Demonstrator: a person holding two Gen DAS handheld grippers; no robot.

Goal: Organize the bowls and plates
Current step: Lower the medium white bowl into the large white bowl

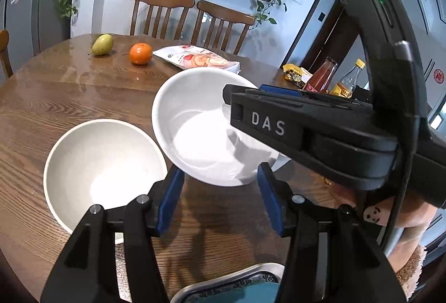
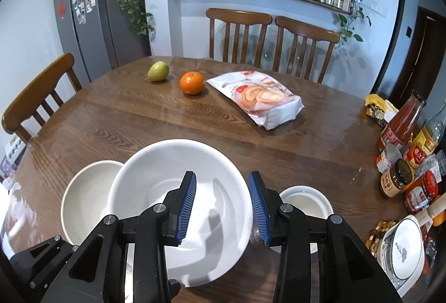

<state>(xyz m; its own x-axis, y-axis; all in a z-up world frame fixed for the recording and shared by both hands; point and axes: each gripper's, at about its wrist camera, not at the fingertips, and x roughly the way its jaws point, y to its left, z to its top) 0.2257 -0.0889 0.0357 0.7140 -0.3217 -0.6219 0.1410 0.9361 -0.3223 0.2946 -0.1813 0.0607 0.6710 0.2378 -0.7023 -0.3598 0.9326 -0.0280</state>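
Right gripper point(image 2: 222, 204) holds the white bowl point(image 2: 167, 180) by its near-right rim, one blue pad inside the wall, the other outside; in the left wrist view the same gripper point(image 1: 245, 96) comes in from the right and clamps the rim, bowl point(image 1: 195, 113) tilted and lifted clear of the bench point(image 1: 69, 96). Left gripper point(image 1: 220, 200) hangs partly open, nothing between its pads, the tilted bowl's lower edge just above and ahead of it. Grey-white bowl point(image 1: 103, 163) sits upright on the bench toward the near-left edge, just beside the held bowl; in the right wrist view point(image 2: 83, 191) its right side is overlapped by the held one. Small white bowl point(image 2: 306, 202) rests near the near edge, behind the right pad. Patterned plate point(image 2: 404, 250) lies at the near-right corner beside a cluster of jars point(image 2: 398, 177) and bottles point(image 2: 401, 121) along the right edge. Blue-rimmed plate point(image 1: 237, 286) at the near edge, mostly hidden by the left gripper body. Pear point(image 2: 158, 71), orange point(image 2: 192, 82) and snack bag point(image 2: 259, 96) lie toward the far edge, well apart from the bowls.
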